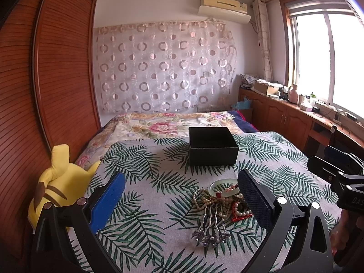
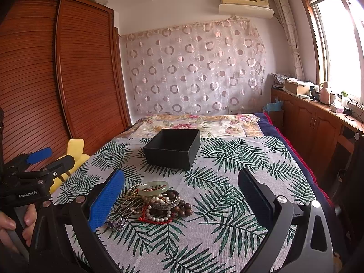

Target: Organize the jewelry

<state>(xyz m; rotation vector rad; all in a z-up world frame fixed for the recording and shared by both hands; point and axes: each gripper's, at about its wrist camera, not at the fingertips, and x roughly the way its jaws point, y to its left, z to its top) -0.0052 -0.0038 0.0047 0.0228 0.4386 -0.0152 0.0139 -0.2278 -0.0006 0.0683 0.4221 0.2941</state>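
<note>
Both claws gape empty, left claw (image 1: 182, 193) and right claw (image 2: 182, 193) just short of the jewelry pile (image 2: 157, 201)

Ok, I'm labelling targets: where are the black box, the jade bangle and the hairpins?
black box (image 2: 169, 157), right wrist view, front wall.
jade bangle (image 2: 145, 192), right wrist view, near rim.
hairpins (image 1: 212, 238), left wrist view, purple flower ends.

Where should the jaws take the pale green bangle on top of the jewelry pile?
On the far arc of the green bangle, from above, one jaw inside the ring and one outside. It lies nearly flat on top of the jewelry pile, and that arc looks clear of the beads, so less should snag.
</note>
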